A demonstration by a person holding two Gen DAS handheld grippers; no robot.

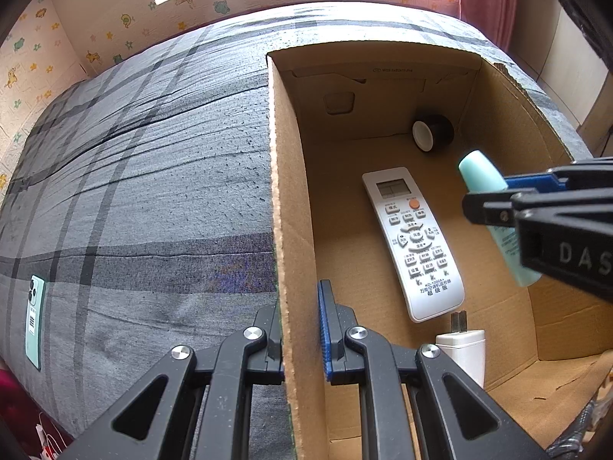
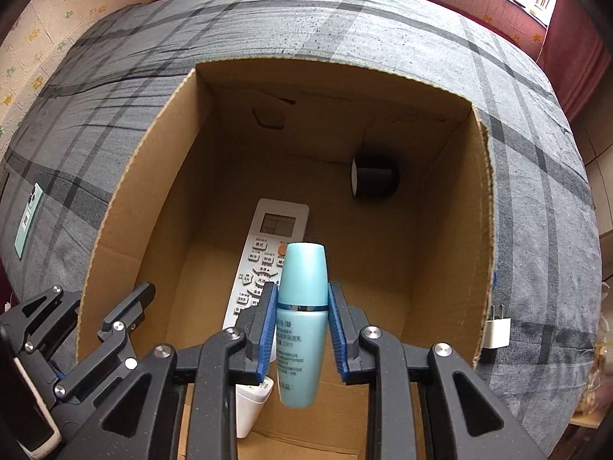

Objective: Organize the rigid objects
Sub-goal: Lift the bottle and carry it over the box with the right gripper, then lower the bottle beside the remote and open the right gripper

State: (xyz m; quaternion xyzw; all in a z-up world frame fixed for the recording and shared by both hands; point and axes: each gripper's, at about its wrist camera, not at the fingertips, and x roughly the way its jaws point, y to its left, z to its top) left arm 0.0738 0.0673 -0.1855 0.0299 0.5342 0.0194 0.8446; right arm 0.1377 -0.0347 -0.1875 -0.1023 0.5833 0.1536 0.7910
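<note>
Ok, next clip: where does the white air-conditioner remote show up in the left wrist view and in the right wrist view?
Left wrist: the remote lies face up on the cardboard box floor, right of centre, display end farthest away.
Right wrist: the remote is at centre, partly hidden behind the teal bottle held in the right gripper.
Shared landmark: the black tape roll in the far right corner of the box.

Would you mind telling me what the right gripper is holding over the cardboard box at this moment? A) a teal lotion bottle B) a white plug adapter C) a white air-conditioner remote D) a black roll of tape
A: the right gripper has its jaws closed on the teal lotion bottle above the cardboard box, while the remote lies on the box floor.
</note>
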